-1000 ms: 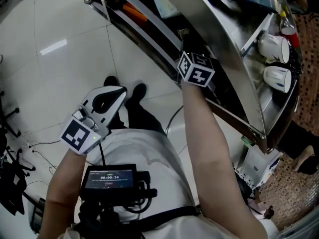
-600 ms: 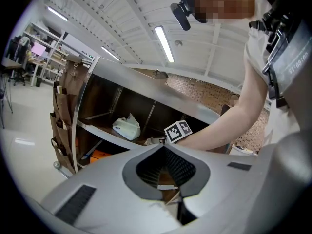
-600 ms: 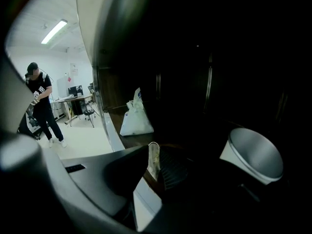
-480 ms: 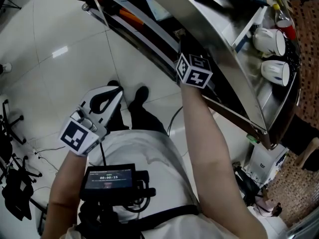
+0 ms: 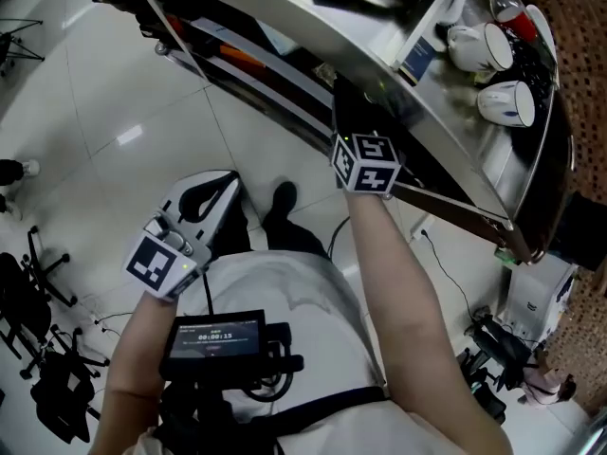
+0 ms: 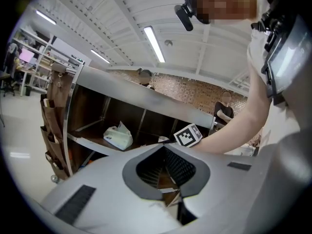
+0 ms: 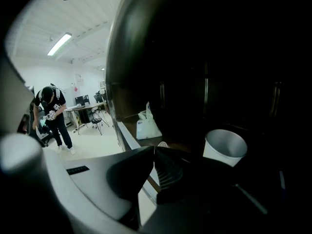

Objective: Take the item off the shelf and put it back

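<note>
Now | right gripper (image 7: 155, 150) just closed, empty (cup (image 7: 224, 149) beyond, untouched) | left gripper (image 6: 163, 145) closed

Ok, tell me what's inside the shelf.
A white cup and a white bag sit inside, apart. The back is too dark to see, and the right gripper covers the near edge.

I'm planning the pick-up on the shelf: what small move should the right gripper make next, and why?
Probably open the right gripper and ease toward the white cup: its jaws have just been closing, nothing is between them, and the cup stands apart, ahead to the right.
</note>
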Demonstrator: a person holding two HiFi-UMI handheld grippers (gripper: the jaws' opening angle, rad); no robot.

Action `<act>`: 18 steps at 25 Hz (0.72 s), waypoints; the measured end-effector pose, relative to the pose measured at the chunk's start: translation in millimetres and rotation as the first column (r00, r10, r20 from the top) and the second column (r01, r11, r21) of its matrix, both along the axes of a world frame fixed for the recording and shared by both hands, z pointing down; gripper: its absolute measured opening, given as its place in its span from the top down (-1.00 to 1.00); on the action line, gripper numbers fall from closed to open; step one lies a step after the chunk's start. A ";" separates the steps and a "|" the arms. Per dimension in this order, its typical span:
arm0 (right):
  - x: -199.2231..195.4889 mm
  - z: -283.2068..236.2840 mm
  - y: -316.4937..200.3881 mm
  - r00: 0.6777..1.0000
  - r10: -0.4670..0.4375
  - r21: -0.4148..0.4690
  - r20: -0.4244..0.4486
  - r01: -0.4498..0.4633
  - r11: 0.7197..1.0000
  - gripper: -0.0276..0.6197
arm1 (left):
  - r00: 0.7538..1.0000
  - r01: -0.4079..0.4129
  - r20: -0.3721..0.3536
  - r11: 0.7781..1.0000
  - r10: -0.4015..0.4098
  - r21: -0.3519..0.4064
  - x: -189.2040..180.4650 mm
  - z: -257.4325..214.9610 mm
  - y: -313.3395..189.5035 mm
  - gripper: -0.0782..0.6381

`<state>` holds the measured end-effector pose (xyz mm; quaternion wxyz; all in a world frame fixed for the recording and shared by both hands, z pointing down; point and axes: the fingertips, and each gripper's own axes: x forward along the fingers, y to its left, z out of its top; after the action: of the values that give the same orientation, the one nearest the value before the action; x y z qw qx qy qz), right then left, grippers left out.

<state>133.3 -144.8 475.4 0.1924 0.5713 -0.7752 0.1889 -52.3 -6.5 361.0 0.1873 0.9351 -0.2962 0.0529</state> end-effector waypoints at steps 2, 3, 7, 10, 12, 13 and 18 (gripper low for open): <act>-2.8 -6.5 12.9 1.000 -0.022 0.002 0.019 0.022 1.000 0.91 | 1.000 -0.015 -0.002 1.000 0.015 0.004 3.2 -4.6 -0.3 0.76; -5.1 -9.8 20.0 0.999 -0.036 0.003 0.029 0.036 0.999 0.91 | 1.000 -0.021 -0.005 1.000 0.021 0.003 4.6 -6.6 -0.7 0.76; -13.9 -28.3 51.9 0.991 -0.090 0.020 0.099 0.088 0.996 0.91 | 0.999 -0.043 -0.011 0.999 0.043 0.013 10.3 -17.6 -1.6 0.76; -16.5 -52.4 71.2 0.975 -0.087 0.052 0.207 0.078 0.996 0.91 | 0.999 -0.054 -0.003 0.998 0.054 0.023 12.2 -26.2 -2.3 0.76; -19.8 -71.7 80.7 0.962 -0.094 0.084 0.255 0.074 0.994 0.91 | 0.998 -0.062 0.005 0.998 0.062 0.033 12.7 -32.0 -4.1 0.76; -22.4 -81.8 84.9 0.957 -0.102 0.102 0.273 0.076 0.992 0.91 | 0.998 -0.067 0.009 0.997 0.067 0.039 13.2 -35.3 -5.3 0.76; -42.5 -131.3 104.9 0.936 -0.181 0.202 0.301 0.123 0.972 0.91 | 0.995 -0.096 0.025 0.992 0.094 0.081 16.1 -51.0 -11.9 0.76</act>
<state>90.8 -40.0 344.1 0.0269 0.4867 -0.8518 0.1920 -36.1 -18.4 310.0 0.1429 0.9544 -0.2554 0.0594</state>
